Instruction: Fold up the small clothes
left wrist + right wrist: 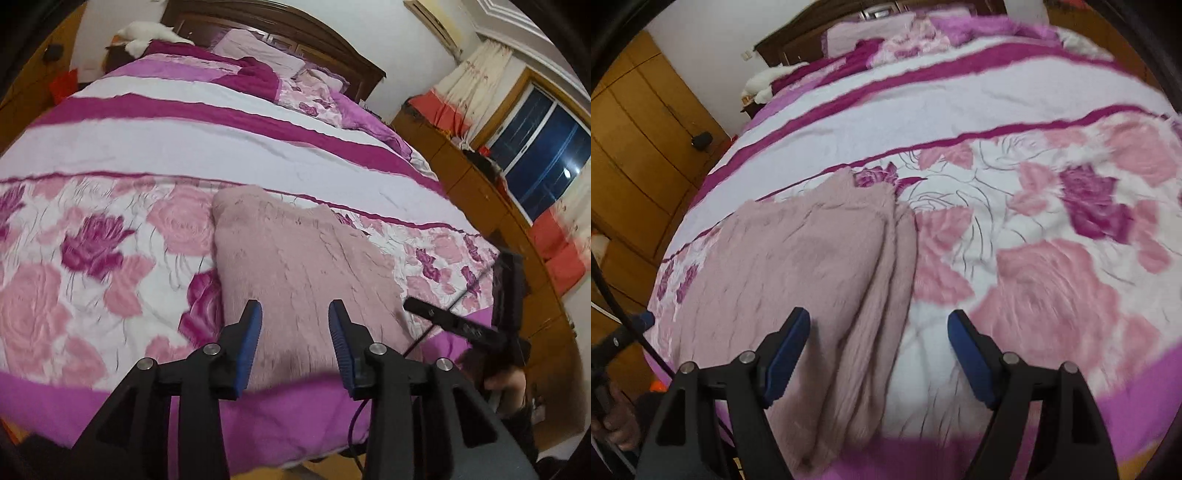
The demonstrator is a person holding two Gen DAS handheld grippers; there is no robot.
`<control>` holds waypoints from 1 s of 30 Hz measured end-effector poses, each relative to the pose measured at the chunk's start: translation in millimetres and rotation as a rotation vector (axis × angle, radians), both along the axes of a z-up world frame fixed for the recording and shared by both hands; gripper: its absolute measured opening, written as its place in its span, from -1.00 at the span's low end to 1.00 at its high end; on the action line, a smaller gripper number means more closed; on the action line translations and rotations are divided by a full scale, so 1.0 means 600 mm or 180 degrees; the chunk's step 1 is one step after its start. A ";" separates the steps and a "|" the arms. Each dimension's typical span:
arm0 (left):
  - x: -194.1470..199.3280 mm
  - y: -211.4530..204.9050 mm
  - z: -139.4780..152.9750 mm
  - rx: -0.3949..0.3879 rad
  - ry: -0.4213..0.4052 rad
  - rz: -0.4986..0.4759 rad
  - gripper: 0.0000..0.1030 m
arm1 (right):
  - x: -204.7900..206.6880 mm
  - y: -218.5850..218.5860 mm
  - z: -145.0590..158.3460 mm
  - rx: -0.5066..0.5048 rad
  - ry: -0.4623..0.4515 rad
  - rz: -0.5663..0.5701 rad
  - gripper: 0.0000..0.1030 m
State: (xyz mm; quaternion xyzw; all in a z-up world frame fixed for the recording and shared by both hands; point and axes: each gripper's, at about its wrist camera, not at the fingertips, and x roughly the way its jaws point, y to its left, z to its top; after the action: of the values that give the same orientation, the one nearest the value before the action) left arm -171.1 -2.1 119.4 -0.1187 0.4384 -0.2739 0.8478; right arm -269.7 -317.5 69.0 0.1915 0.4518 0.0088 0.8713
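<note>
Fleece of a dusty pink, a small garment (295,254) already doubled into a rough rectangle, is seen lying on the flowered bedspread (92,258) near the bed's lower edge. In the left wrist view it fills the lower middle of the frame, and the left gripper (295,332) is held above its near end with the blue pads (251,339) parted and nothing between them; no cloth is pinched.

In the right wrist view the garment (798,266) is found in the lower left, its right-hand border stacked in several loose layers (886,266) that run toward the bottom of the frame. The right gripper (879,347) is spread wide over that layered border and the bare bedspread (1052,277) beside it, and nothing is gripped there either.

The fabric is judged to be light, thick and limp, plush enough not to slip from the pads, but likely to sag and unfold if lifted by one layer alone. A hold is best taken at the corners of the near edge, with all layers caught together, so that the stack can be carried over as one.
</note>
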 end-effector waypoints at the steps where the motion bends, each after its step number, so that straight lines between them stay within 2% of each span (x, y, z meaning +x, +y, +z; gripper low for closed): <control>1: -0.006 0.004 -0.001 0.0026 0.0007 0.0043 -0.73 | -0.014 0.005 0.002 0.0076 -0.0031 0.0025 0.57; 4: -0.024 0.012 -0.007 0.0171 -0.0021 0.0162 -0.73 | -0.047 0.016 0.002 0.0238 -0.0035 0.0109 0.57; 6: -0.034 0.014 -0.016 0.0237 -0.0023 0.0208 -0.73 | -0.064 0.018 0.001 0.0177 -0.0025 0.0093 0.57; 9: -0.047 0.021 -0.042 0.0223 0.0108 0.0265 -0.73 | -0.080 0.018 0.000 0.0081 0.0026 0.0017 0.57; 14: -0.071 0.022 -0.084 0.0363 0.0225 0.0307 -0.73 | -0.104 0.025 -0.015 0.0066 0.0097 0.0018 0.57; 17: -0.091 0.016 -0.103 0.0526 0.0108 0.0302 -0.73 | -0.118 0.037 -0.044 0.0006 0.0201 0.0055 0.57; 19: -0.099 0.016 -0.111 0.0527 0.0051 0.0271 -0.73 | -0.125 0.043 -0.065 0.0004 0.0281 0.0076 0.57; 21: -0.104 0.022 -0.115 0.0410 -0.0009 0.0275 -0.73 | -0.131 0.046 -0.082 0.0031 0.0320 0.0081 0.57; 22: -0.107 0.031 -0.110 0.0304 -0.0105 0.0372 -0.73 | -0.136 0.044 -0.084 0.0062 0.0261 0.0064 0.57; 24: -0.106 0.058 -0.090 -0.0025 -0.0338 0.0531 -0.73 | -0.148 0.031 -0.070 0.0247 -0.0044 -0.0015 0.57; 25: -0.096 0.069 -0.081 -0.0183 -0.0377 0.0553 -0.73 | -0.158 0.012 -0.053 0.0429 -0.0360 -0.0150 0.57; 27: -0.052 0.080 -0.066 -0.0398 -0.0285 0.0509 -0.72 | -0.158 -0.025 -0.025 0.0626 -0.0751 -0.0350 0.70; 28: -0.026 0.080 -0.063 -0.0462 -0.0190 0.0481 -0.70 | -0.143 -0.041 -0.017 0.0671 -0.0789 -0.0365 0.81; 30: 0.023 0.085 -0.061 -0.0647 0.0017 0.0536 -0.57 | -0.092 -0.066 -0.012 0.0814 -0.0597 -0.0258 0.83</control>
State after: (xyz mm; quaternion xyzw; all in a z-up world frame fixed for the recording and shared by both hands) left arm -157.2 49.0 82.6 -0.2410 0.3991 -0.2445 0.8502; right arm -324.8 -357.2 61.7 0.3172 0.3555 0.0489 0.8778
